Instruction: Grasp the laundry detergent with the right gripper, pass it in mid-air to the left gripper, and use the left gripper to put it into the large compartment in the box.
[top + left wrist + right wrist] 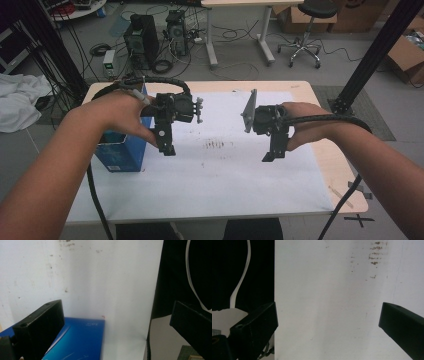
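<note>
**Both grippers poised over the sheet, blue box not yet grasped**

Forearms come in from the bottom edge of the high view, each hand carrying a gripper above the table (pixel 327 165). Under them lies a white sheet (pixel 225 170) that covers most of the tabletop, with a patch of brownish marks (pixel 216 144) near its middle.

At the left edge of the table stands the blue box (pixel 122 150), upright, partly behind the person's left hand. The left gripper (pixel 167 150) hangs just beside it, toward the middle of the sheet, pointing downward. In the left gripper view its jaws stand wide apart with nothing between them, and the box's blue face (pixel 80 340) shows low in that view, next to one jaw but not inside the gap.

Well apart from the box, over the right half of the sheet, the right gripper (pixel 272 155) also points down. The right gripper view shows its jaws spread wide over bare white paper, holding nothing.

Judged from this, the work has barely begun: no grasp is made and the box sits untouched at its edge. What seems left is nearly everything — bringing the left jaws around the box, closing on it, and moving it wherever it is meant to go. Whether the right gripper has a part to play cannot be told from these pictures.
</note>
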Motion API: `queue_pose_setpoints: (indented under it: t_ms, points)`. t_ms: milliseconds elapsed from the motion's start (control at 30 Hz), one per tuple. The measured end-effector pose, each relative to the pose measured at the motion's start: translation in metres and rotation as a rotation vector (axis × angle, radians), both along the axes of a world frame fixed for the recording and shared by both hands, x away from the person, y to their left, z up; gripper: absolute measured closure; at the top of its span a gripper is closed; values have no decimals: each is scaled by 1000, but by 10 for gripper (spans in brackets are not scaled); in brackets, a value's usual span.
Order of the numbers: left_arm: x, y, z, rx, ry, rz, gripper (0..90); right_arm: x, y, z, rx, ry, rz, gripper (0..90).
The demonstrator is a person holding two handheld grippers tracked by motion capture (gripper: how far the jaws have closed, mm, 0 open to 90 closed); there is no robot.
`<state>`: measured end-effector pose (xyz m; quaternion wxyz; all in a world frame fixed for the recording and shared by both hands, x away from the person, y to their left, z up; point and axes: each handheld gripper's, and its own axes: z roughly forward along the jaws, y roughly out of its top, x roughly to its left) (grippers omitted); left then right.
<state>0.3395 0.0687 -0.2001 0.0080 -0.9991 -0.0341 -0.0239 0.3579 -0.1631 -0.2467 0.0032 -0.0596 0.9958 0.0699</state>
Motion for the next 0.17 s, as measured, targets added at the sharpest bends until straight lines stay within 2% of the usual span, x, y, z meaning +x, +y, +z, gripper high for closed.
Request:
queue_pose_setpoints:
  t_ms: [167]
  points:
    - [0,0,-1,4,-1,-2,1,0,0,0,1,1,-2,19]
